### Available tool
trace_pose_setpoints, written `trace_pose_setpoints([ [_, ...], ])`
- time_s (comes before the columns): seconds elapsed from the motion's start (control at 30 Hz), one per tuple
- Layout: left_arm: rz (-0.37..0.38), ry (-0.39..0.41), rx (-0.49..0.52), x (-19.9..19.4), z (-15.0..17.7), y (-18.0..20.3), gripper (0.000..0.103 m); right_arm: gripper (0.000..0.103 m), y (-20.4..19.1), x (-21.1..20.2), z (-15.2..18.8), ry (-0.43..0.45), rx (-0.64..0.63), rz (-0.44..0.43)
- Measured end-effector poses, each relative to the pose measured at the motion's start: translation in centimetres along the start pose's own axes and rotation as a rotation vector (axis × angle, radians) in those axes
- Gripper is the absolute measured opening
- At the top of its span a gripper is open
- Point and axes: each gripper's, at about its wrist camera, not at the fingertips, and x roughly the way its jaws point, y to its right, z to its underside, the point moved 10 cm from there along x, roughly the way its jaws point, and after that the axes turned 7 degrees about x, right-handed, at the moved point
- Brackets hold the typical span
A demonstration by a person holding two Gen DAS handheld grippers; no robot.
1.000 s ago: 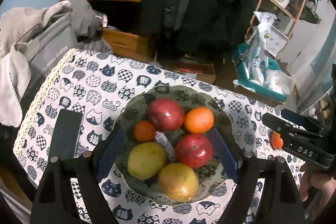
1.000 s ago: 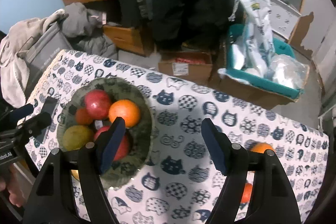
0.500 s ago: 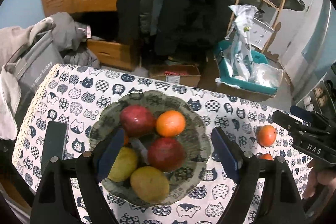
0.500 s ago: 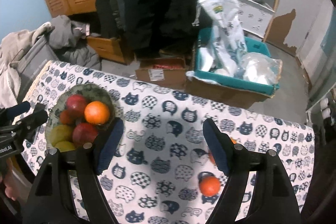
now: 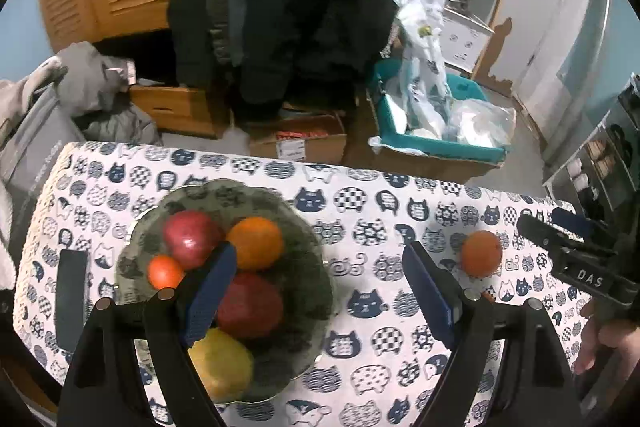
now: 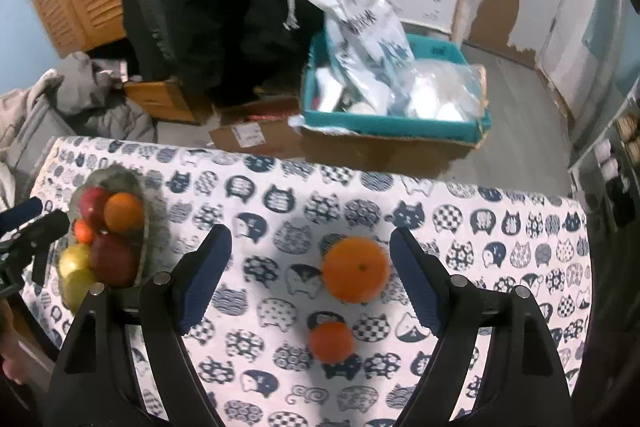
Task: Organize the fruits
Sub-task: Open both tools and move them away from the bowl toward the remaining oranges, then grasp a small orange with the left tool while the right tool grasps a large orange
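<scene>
The worktop (image 6: 460, 211) wears a cloth printed with cat faces, and on its left part sits a dark patterned bowl (image 5: 308, 267) heaped with fruit: two red apples (image 5: 192, 237), a big orange (image 5: 256, 241), a small mandarin (image 5: 164, 271) and yellow fruit at the near rim (image 5: 222, 363). The left tongs (image 5: 316, 291) hang over the bowl's right edge with their blue pads spread wide and nothing between them. To the right, well apart from the bowl, a loose orange (image 6: 356, 269) lies on the cloth with a smaller mandarin (image 6: 332, 341) just in front of it. The right tongs (image 6: 310, 279) are poised above these two, their jaws having just been opening; the orange shows between the pads, nearer the right one, but no pad seems to press on it, though blur makes that hard to be sure of. A flat dark phone-like slab (image 5: 72, 299) lies left of the bowl.
</scene>
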Motion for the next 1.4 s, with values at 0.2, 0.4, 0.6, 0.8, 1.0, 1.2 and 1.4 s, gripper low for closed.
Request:
trace_pose_setpoints([
  [0.2, 0.009, -0.042, 0.034, 2.5, -0.1, 2.8, 0.086, 0.082, 2.7, 2.8, 1.4, -0.067, 0.026, 0.025],
  [0.4, 0.0, -0.093, 0.077, 5.4, 0.4, 5.0, 0.086, 0.082, 4.1, 5.4, 2.9, -0.129, 0.043, 0.03],
  [0.6, -0.014, -0.137, 0.105, 8.1, 1.1, 6.0, 0.086, 0.082, 4.7, 8.0, 4.1, -0.19, 0.059, 0.029],
  [0.8, -0.021, -0.177, 0.127, 9.9, 2.1, 6.6, 0.086, 0.082, 5.4, 10.1, 5.1, -0.241, 0.082, 0.034],
  [1.0, -0.021, -0.2, 0.142, 11.0, 2.6, 6.8, 0.086, 0.082, 5.4, 11.6, 5.6, -0.27, 0.085, 0.032],
  [1.2, -0.009, -0.216, 0.134, 11.7, 2.8, 6.9, 0.086, 0.069, 4.8, 12.3, 6.1, -0.295, 0.087, 0.013],
  [1.4, 0.008, -0.214, 0.14, 11.4, 2.9, 7.5, 0.086, 0.066, 5.2, 11.8, 6.3, -0.287, 0.103, 0.02],
])
